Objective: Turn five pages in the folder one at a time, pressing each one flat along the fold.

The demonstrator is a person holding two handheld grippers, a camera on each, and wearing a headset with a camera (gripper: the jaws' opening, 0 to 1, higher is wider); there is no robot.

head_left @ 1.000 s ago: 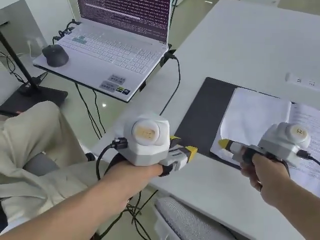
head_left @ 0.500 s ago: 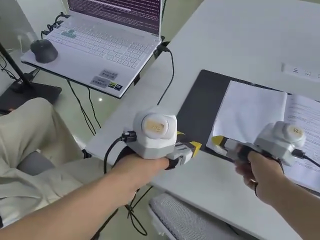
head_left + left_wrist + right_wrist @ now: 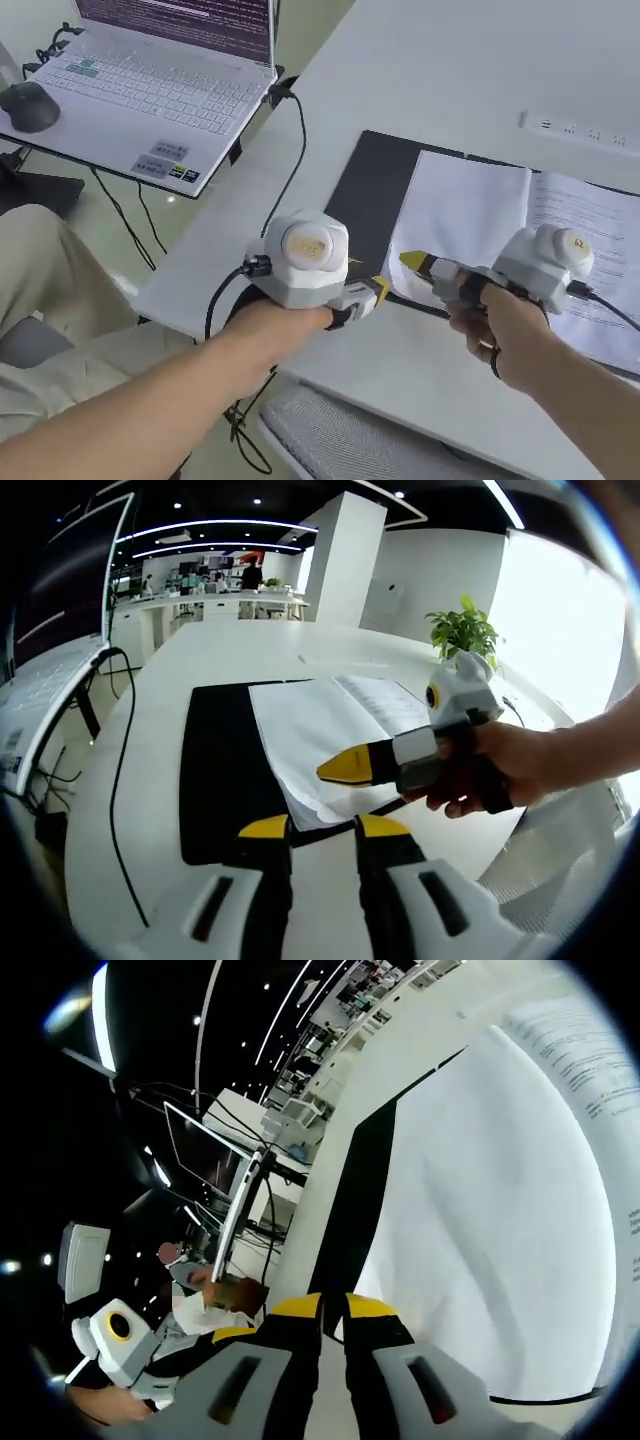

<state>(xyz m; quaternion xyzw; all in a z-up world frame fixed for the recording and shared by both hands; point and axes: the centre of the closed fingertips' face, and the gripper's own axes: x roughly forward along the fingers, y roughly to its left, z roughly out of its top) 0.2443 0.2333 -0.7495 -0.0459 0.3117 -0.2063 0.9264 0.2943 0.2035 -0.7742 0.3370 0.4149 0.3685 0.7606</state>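
Mouse point(image 3: 25, 105) and laptop point(image 3: 160, 90) stand left of the table point(image 3: 450, 60). The left gripper point(image 3: 377, 291), jaws parted and empty, hovers at the table's front edge beside the open folder point(image 3: 375, 205). The right gripper point(image 3: 413, 262), jaws closed together, points over the page's point(image 3: 465, 225) front-left corner. A power strip point(image 3: 580, 135) lies beyond the folder.

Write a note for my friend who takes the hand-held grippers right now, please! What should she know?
The left hand-held gripper is open and holds nothing, at the folder's near edge.
The right hand-held gripper is shut, its tips at the near left edge of the blank page; I cannot tell if it pinches paper.
The folder lies open on the table: blank page on the left, printed page on the right.
Done: at least one page lies turned; the count cannot be read.
Left: press along the fold, then finish the five turns.
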